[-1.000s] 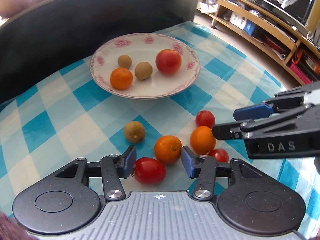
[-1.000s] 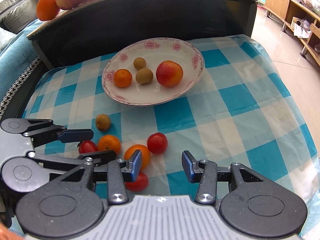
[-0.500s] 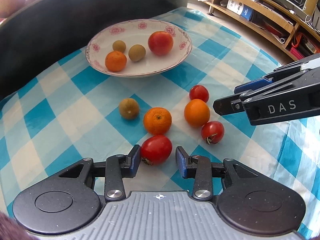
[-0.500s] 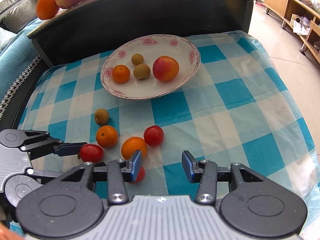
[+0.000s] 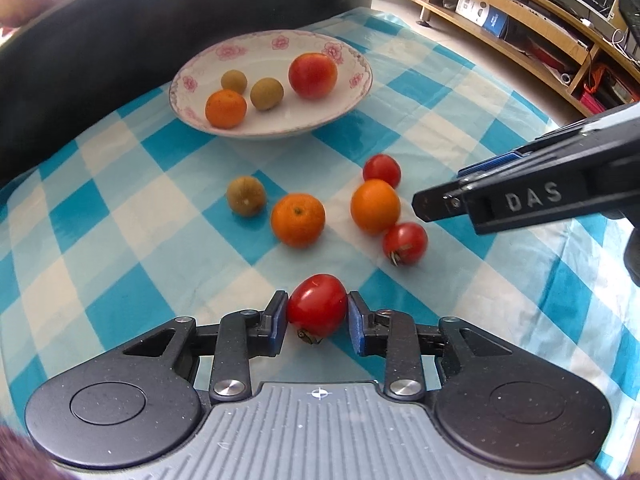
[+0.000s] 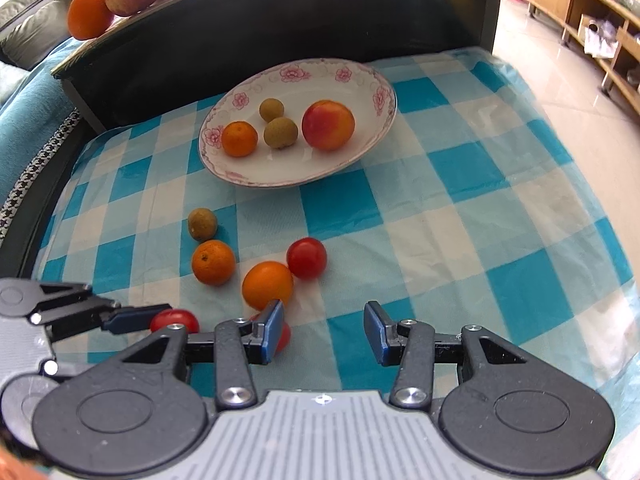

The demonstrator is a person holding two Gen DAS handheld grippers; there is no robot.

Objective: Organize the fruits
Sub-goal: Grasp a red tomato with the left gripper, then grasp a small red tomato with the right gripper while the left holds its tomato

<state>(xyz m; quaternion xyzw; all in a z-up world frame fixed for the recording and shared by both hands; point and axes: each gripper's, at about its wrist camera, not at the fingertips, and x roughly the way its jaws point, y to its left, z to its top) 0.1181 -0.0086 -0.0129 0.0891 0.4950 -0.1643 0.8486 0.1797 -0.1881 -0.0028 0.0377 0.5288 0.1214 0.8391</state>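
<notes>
Left wrist view, left gripper (image 5: 317,312): the jaws are narrowed onto a small red tomato (image 5: 317,305), a blue pad against each side; the tomato sits at 6 o'clock in the picture, stem scar turned down toward the checked cloth (image 5: 120,240). Whether it is lifted clear of the cloth cannot be told.
Left wrist view, loose fruit: at the centre, an orange mandarin (image 5: 298,220), a second mandarin (image 5: 375,206), two more tomatoes (image 5: 405,243) and (image 5: 382,170), and a brown longan (image 5: 246,195) at 10 o'clock from the centre.
Left wrist view, plate (image 5: 352,92): at 12 o'clock, a flowered dish holding a peach (image 5: 313,75), a mandarin and two longans.
Left wrist view, right gripper (image 5: 436,196): enters from 3 o'clock, seen side on, its tips just beside the second mandarin.
Right wrist view, right gripper (image 6: 324,326): the jaws stand wide apart with nothing between them; a tomato (image 6: 283,336) shows partly behind the left-hand pad.
Right wrist view, left gripper (image 6: 160,317): at 8 o'clock, with the red tomato (image 6: 175,318) at its tips.
Handling, tomato: likely light, smooth and slippery, with thin skin that bruises or splits. A gentle squeeze across its widest middle seems safest.
</notes>
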